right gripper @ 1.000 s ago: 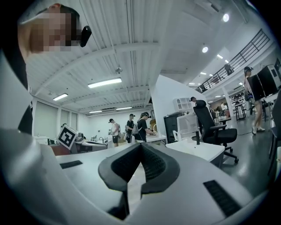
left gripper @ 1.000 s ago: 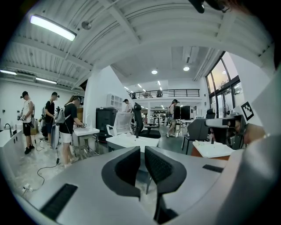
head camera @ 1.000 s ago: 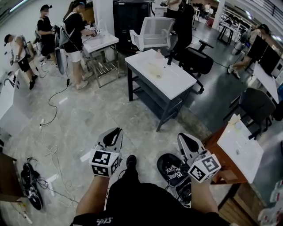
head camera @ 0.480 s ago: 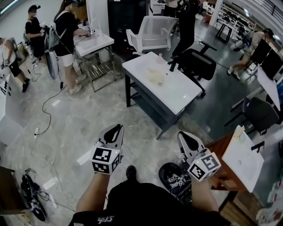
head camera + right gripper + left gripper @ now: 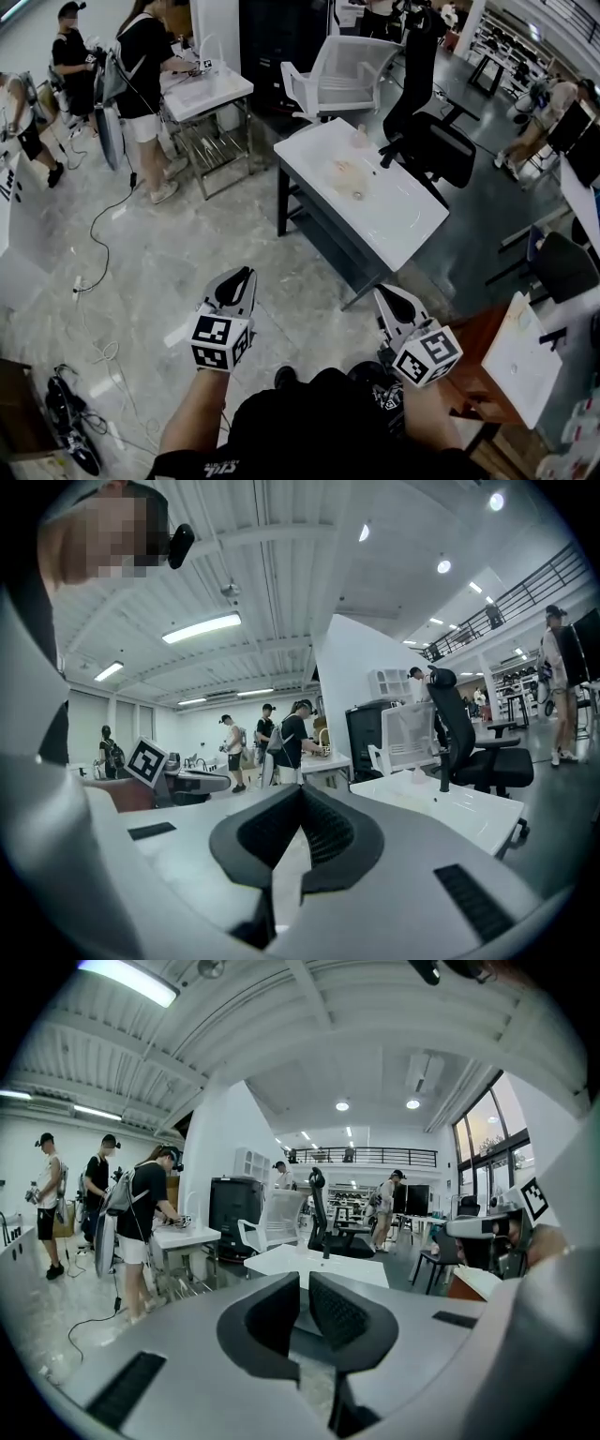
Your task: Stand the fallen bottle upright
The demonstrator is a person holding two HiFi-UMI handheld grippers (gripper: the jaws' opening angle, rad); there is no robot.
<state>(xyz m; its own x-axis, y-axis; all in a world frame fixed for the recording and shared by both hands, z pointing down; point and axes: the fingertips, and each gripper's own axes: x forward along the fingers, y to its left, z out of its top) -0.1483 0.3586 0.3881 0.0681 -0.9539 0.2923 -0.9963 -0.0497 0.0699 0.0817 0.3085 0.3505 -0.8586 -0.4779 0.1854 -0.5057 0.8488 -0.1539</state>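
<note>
My left claw (image 5: 240, 276) and right claw (image 5: 383, 293) are both pinched together, holding nothing. The bottle (image 5: 349, 175) lies on the white desk (image 5: 403, 220) at 12 o'clock, well apart from me. Floor (image 5: 187, 244) lies between us. A black chair (image 5: 433, 141) stands at 1 o'clock, and people (image 5: 145, 66) at 10 o'clock.

Open lab hall: white worktables (image 5: 394, 220), office chairs (image 5: 436, 150), floor cables (image 5: 103, 234)

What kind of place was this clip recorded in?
Probably a big open lab or workshop hall: a white work table and a black office chair on a polished floor, people standing at another table, and a railed mezzanine at the back.
</note>
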